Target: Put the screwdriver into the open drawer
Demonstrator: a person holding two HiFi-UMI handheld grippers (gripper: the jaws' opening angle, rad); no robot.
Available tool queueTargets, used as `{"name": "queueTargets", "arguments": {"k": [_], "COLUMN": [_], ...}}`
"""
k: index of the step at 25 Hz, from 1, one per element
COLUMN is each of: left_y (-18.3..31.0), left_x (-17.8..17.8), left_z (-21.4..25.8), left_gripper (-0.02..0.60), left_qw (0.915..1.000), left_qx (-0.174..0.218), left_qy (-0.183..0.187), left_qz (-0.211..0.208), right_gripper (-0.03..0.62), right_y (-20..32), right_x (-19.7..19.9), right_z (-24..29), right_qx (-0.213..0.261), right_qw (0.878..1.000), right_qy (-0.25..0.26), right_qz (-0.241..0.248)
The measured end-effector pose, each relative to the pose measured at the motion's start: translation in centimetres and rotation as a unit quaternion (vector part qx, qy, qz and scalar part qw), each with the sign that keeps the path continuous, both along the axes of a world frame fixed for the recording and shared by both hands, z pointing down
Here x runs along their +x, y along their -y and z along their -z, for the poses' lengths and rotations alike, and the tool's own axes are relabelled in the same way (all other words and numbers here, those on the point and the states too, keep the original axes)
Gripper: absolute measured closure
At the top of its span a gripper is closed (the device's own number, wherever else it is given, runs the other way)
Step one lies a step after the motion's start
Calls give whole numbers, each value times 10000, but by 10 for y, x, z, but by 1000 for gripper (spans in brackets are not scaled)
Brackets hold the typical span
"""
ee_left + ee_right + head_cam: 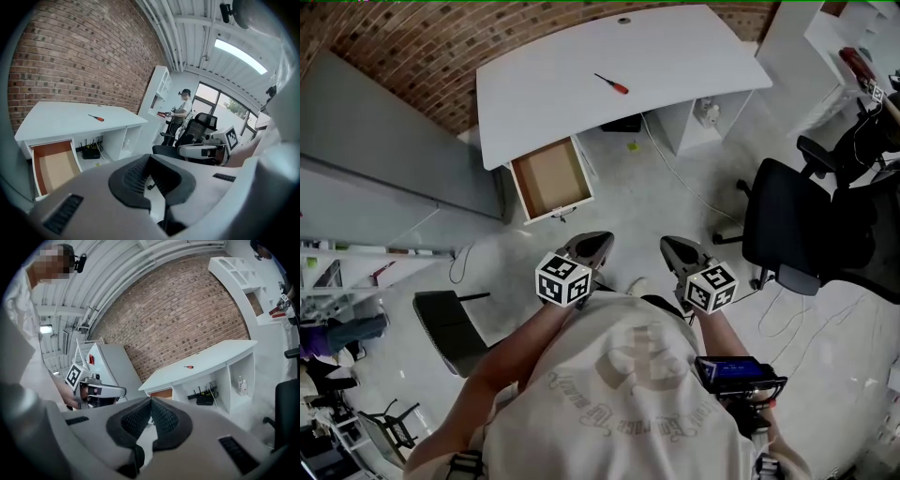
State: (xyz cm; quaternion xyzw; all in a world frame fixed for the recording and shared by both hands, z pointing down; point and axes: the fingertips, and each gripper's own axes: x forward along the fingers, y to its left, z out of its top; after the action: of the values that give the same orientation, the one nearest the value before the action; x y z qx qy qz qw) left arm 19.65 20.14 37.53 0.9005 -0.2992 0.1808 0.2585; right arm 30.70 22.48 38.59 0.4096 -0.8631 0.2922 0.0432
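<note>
Wears a loose cream T-shirt with a faded grey print across it. Ends in a left gripper and a right gripper, both pale grey and tapered, lined with black ribbed pads. Bears 1 white cube of black square markers on each.

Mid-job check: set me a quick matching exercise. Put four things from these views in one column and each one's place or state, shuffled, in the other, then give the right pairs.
Things
1. screwdriver
2. drawer
3. office chair
4. left gripper

Place or state
A. shut, nothing between its jaws
B. pulled out, nothing inside
C. lying on the white desk top
D. standing on the floor, at the right of the head view

Pairs: 1-C; 2-B; 3-D; 4-A
</note>
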Motion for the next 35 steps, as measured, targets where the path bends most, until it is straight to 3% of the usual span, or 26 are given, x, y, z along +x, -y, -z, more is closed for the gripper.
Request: {"name": "queueTargets", "arguments": {"k": [14, 23, 35], "left_y": [4, 4, 38], "left_x": [-20, -36, -47], "left_z": [8, 9, -7], "left_gripper": [561, 561, 561], "left_qw": [9986, 9977, 9976], "left_qx": [113, 108, -67], "left_qy": [-6, 82, -127], "left_qz": [510, 668, 683], "right_gripper": [571, 571, 571], "right_y": [12, 16, 45], "right_x": [-8, -20, -34], "right_z": [-1, -8, -15], "right_qx": [-140, -296, -436], "right_qw": [9992, 9983, 9983], "right_qy": [13, 286, 106], "right_qz": [380, 419, 362]}}
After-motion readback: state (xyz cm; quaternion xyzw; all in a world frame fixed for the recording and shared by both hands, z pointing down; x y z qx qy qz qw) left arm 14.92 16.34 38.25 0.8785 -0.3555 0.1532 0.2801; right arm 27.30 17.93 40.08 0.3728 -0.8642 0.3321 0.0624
